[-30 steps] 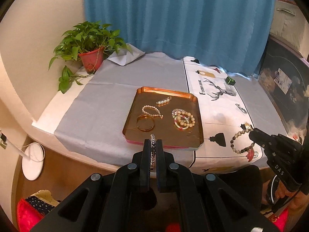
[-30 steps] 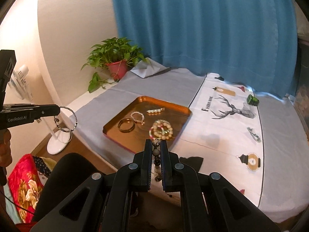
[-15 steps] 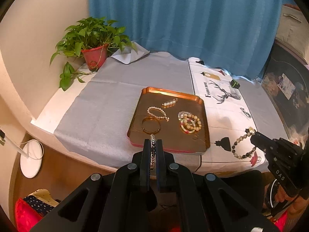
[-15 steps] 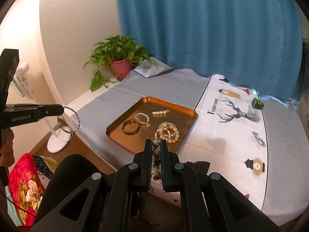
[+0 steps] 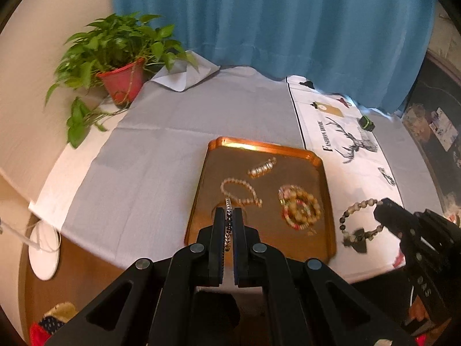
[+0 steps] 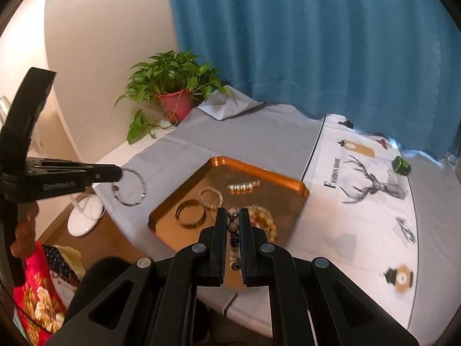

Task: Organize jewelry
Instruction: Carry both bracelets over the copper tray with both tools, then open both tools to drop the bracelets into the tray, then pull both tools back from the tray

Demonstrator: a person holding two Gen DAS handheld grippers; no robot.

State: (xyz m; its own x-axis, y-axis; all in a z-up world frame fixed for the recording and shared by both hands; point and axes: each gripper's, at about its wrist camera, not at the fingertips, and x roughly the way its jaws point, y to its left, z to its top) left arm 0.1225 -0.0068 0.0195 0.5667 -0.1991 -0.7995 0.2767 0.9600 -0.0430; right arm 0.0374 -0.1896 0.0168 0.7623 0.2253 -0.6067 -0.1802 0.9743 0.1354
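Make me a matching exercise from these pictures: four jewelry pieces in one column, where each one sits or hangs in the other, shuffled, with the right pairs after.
Things
1. thin silver chain bracelet
2. grey and brown stone bead bracelet
3. plain gold bangle
4. short gold clip with a row of pearls

Places
A. lying near the far rim of the copper tray
B. pinched in the left gripper
C. lying at the near left of the tray in the right wrist view
D. pinched in the right gripper

Pairs: 1-B, 2-D, 3-C, 4-A
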